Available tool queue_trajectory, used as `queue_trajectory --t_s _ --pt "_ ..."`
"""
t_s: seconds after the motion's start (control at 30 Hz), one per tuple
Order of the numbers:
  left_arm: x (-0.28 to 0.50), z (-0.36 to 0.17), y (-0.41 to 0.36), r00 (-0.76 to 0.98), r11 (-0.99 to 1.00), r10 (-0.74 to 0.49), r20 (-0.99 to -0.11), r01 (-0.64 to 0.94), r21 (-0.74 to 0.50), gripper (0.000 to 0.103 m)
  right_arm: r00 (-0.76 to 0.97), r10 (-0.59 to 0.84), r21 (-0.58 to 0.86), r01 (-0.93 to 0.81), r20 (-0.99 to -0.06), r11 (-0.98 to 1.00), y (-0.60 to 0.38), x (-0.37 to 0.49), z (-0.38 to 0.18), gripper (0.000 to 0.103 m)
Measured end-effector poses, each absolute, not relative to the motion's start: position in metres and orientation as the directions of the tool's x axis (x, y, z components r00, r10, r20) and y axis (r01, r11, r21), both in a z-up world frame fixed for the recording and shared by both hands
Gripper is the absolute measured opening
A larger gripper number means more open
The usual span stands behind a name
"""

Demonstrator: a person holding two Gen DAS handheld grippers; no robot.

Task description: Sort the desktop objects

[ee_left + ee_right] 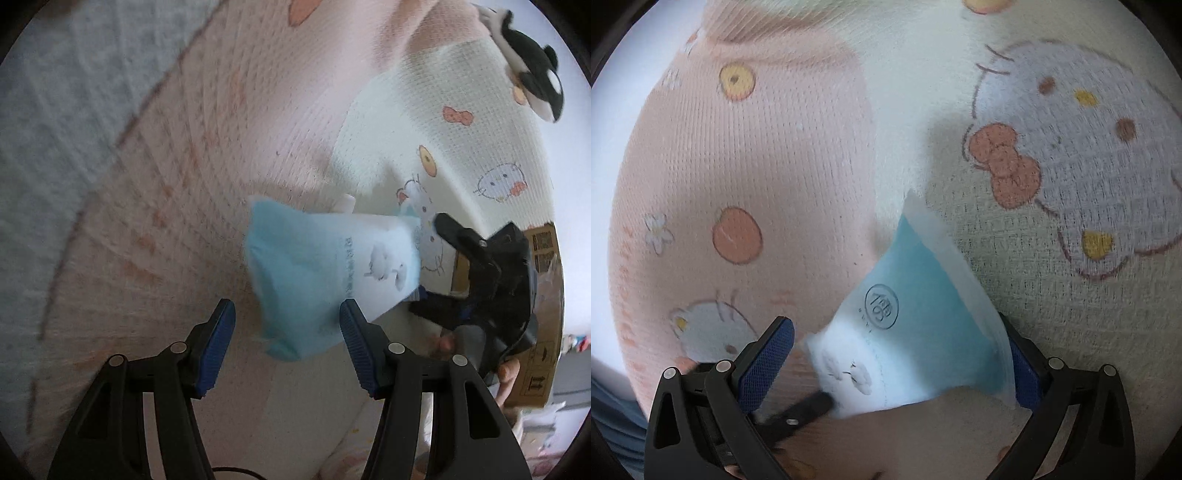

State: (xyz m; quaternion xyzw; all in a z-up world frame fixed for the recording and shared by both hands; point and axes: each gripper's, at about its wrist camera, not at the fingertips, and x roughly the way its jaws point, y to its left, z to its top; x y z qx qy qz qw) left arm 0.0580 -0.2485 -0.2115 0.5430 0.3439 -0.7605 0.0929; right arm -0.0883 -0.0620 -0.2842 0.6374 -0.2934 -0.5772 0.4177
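One pale blue refill pouch (916,325) sits between the spread fingers of the right gripper (897,365) above the cartoon-print blanket (775,166), left gripper (286,349) empty and spread, so closing on it likely comes next.

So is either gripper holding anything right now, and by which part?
Left gripper is open, empty. Right gripper is around the blue-and-white soft plastic pouch's white printed end; whether its jaws actually clamp it cannot be told.
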Motion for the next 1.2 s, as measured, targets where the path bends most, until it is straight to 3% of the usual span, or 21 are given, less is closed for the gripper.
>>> queue_trajectory --t_s 0.13,0.57,0.77,0.83,1.2 --pt "0.042 -0.208 -0.248 -0.405 -0.766 0.222 -0.887 0.491 -0.415 0.063 0.123 -0.884 0.892 0.067 -0.452 -0.447 -0.054 -0.088 -0.287 0.102" --pt "-0.005 -0.209 -0.257 -0.403 -0.802 0.210 -0.891 0.450 -0.393 0.063 0.131 -0.836 0.842 0.174 -0.533 -0.510 -0.075 -0.080 -0.279 0.102" --pt "-0.011 -0.210 -0.259 -0.395 -0.811 0.220 -0.892 0.434 -0.392 0.063 0.162 -0.812 0.827 0.142 -0.561 -0.544 -0.064 -0.088 -0.284 0.080" --pt "-0.009 -0.210 -0.258 -0.393 -0.816 0.219 -0.893 0.429 -0.388 0.063 0.165 -0.788 0.804 0.165 -0.593 -0.571 -0.060 -0.088 -0.284 0.068" --pt "-0.007 -0.198 -0.242 -0.353 -0.863 0.199 -0.914 0.378 -0.334 0.063 0.111 -0.636 0.599 0.490 -0.764 -0.634 -0.092 -0.064 -0.239 0.067"
